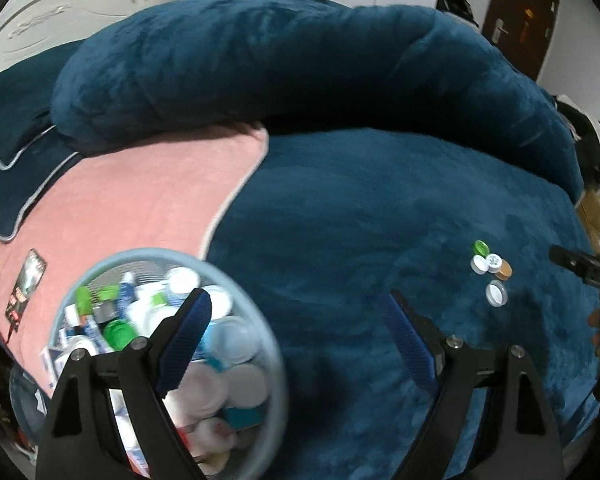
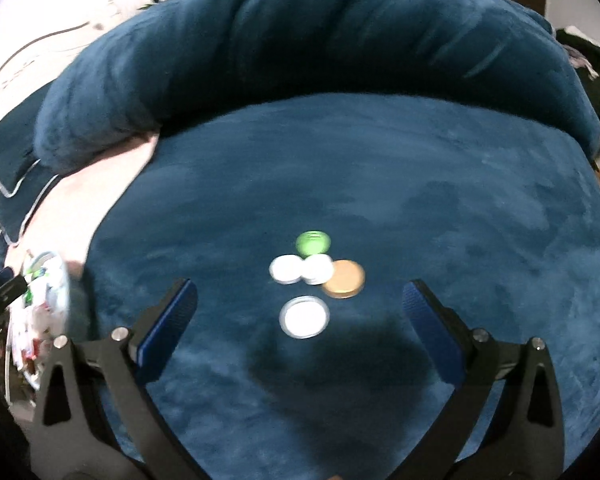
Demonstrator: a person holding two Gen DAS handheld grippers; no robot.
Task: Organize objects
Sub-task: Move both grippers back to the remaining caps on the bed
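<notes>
Several bottle caps lie together on the blue blanket: a green cap (image 2: 312, 242), two white caps (image 2: 286, 269), a tan cap (image 2: 344, 279) and a larger white cap (image 2: 304, 317) nearest me. They also show small in the left wrist view (image 1: 490, 270). My right gripper (image 2: 300, 304) is open and empty, hovering just in front of the caps. My left gripper (image 1: 300, 312) is open and empty, its left finger above a light blue mesh basket (image 1: 276, 360) filled with caps and small containers.
A thick rolled blue blanket (image 1: 260, 60) runs along the far side. A pink towel (image 1: 140, 200) lies under the basket at the left. The right gripper's body (image 1: 588, 268) shows at the left view's right edge. The basket shows in the right view (image 2: 66, 280).
</notes>
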